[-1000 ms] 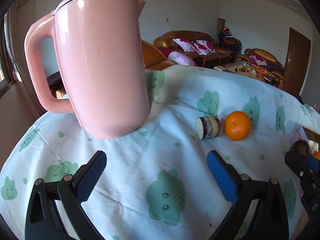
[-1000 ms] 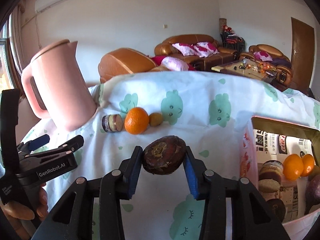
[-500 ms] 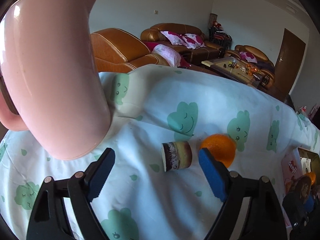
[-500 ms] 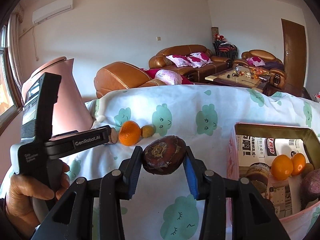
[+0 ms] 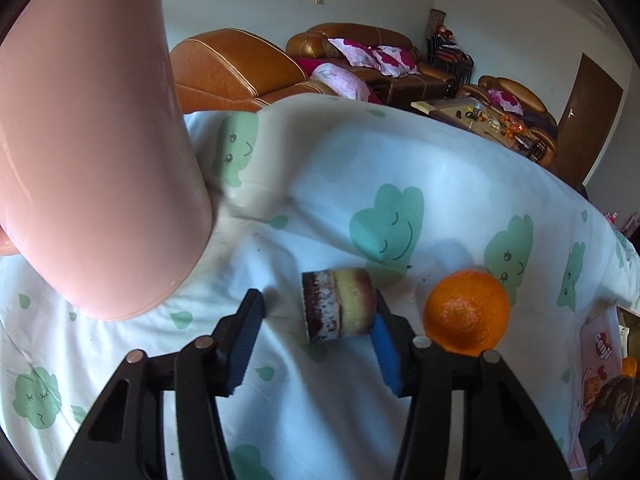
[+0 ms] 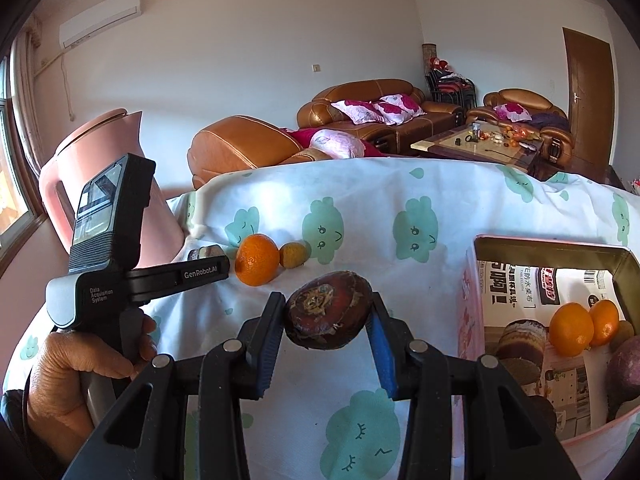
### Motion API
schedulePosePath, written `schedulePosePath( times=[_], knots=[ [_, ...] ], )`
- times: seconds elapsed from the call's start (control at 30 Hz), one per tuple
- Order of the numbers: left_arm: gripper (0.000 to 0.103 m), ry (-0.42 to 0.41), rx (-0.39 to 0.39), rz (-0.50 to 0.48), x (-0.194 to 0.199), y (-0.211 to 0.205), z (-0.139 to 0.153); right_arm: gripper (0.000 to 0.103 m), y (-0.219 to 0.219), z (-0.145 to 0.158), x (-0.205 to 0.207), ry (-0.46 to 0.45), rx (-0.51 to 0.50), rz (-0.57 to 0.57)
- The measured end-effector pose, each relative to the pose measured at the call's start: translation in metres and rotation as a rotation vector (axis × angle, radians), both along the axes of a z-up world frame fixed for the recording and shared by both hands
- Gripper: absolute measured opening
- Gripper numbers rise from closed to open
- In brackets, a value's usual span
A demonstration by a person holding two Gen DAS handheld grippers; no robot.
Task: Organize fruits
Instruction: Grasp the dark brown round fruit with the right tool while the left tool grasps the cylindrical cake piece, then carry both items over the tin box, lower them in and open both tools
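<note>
I am closing my left tongs (image 5: pixel 312 332) around a small layered cylinder (image 5: pixel 338 305), brown and speckled at 1 end, yellow in the middle, lying on its side on the cloud-print cloth (image 5: pixel 400 184) that is covering the bench. In the left wrist view it is sitting at lower centre, between the 2 blue pads; the right pad is touching its far end, while the left pad is standing apart from the brown end, so the tongs are not yet pressing it from both sides. Just right of it an orange (image 5: pixel 466 312) is resting on the cloth. A big pink kettle (image 5: pixel 92 140) is filling the upper left of that view.

My right tongs (image 6: pixel 326 322) are gripping a dark brown, rough-skinned round fruit (image 6: pixel 328 309), holding it clear of the cloth at the centre of the right wrist view, with both pads pressing its sides. At the lower right of that view a pink tin box (image 6: pixel 472 300) is standing open, lined with printed paper and holding 2 oranges (image 6: pixel 580 322), another layered cylinder and a dark purple fruit. At the left of that view my left hand (image 6: pixel 76 376) is gripping the handle of the left tongs. Beyond them the orange and a small yellowish fruit (image 6: pixel 294 255) are lying side by side, near the kettle.
</note>
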State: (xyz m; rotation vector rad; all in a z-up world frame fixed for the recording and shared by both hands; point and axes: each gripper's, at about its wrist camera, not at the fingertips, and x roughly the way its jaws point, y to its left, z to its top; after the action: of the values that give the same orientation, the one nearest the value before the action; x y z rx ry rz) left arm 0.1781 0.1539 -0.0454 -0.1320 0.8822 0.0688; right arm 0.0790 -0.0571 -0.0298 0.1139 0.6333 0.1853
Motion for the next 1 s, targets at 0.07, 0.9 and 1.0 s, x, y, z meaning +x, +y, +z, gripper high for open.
schedulePosePath(
  times=[0.07, 0.9, 1.0],
  knots=[
    [0.034, -0.034, -0.023, -0.004, -0.004, 0.003, 0.004, 0.043, -0.001, -0.001, 0.000, 0.002, 0.003, -0.004],
    [0.032, -0.289, 0.073, 0.005, -0.100, -0.024, 0.035, 0.043, 0.013, 0.017, -0.035, -0.184, -0.150, -0.050],
    [0.032, -0.300, 0.013, -0.024, -0.109, -0.020, 0.035, 0.043, 0.011, 0.018, -0.045, -0.194, -0.158, -0.050]
  ],
)
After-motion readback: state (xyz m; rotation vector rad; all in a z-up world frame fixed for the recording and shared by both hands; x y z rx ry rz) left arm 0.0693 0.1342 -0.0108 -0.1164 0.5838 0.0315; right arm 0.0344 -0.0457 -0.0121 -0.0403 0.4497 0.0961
